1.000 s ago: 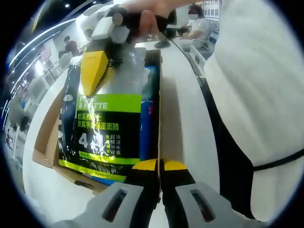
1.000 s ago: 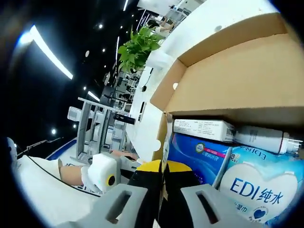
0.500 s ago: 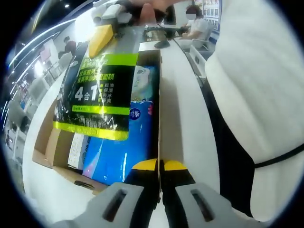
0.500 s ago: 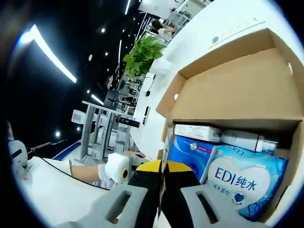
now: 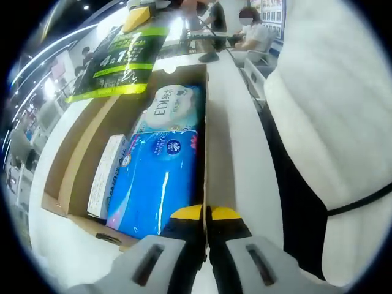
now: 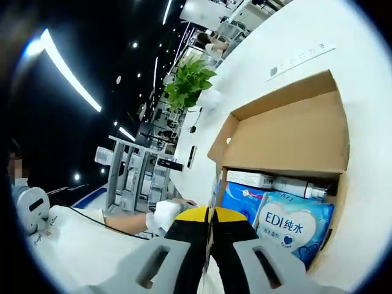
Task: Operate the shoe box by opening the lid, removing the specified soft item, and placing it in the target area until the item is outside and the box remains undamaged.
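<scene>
— Where's the soft pack?

— The black-and-green pouch (image 5: 116, 61) hangs in the air above the far end of the shoe box (image 5: 205, 128), pinched at its top by the right gripper (image 5: 138, 12); in the right gripper view its jaws are pressed together, though the pouch edge there is too thin to make out.

— And the left gripper (image 5: 206, 214)?

— Jaws closed on the near end of the box's side wall. The box sits open on the white tabletop (image 5: 236, 141), lid flap (image 6: 294, 138) folded back.

— What is inside?

— A blue pack (image 5: 160, 184), an EDI wipes pack (image 6: 294, 228), a white carton (image 5: 104, 177) along the wall.
</scene>
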A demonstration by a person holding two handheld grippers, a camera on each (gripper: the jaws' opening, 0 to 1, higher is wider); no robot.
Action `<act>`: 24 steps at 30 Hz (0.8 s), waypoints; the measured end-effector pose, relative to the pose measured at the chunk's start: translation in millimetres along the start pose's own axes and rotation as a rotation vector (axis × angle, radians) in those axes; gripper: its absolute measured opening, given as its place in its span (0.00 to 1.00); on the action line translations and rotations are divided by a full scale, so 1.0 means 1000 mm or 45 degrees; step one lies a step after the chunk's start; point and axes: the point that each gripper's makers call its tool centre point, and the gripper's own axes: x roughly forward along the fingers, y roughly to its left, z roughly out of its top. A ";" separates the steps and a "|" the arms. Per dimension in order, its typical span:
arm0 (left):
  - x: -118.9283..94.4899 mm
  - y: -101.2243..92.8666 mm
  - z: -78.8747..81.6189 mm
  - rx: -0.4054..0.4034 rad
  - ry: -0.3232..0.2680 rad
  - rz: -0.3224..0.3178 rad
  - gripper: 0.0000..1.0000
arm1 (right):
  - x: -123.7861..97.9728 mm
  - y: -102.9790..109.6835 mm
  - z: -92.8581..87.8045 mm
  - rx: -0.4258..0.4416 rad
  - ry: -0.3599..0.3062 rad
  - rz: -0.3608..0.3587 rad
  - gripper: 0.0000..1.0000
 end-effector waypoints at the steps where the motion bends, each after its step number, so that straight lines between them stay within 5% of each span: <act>1: 0.000 0.000 0.000 -0.001 0.000 0.000 0.01 | -0.002 0.001 0.000 0.012 -0.006 0.015 0.00; 2: 0.000 0.000 0.000 -0.003 0.000 0.001 0.01 | -0.009 -0.001 0.003 0.081 -0.025 0.044 0.00; 12: 0.000 0.002 0.000 -0.010 -0.001 -0.002 0.01 | -0.049 0.026 0.013 0.041 -0.140 0.151 0.00; 24: 0.000 0.004 0.001 -0.007 -0.001 0.001 0.01 | -0.071 0.033 0.022 -0.028 -0.149 0.119 0.00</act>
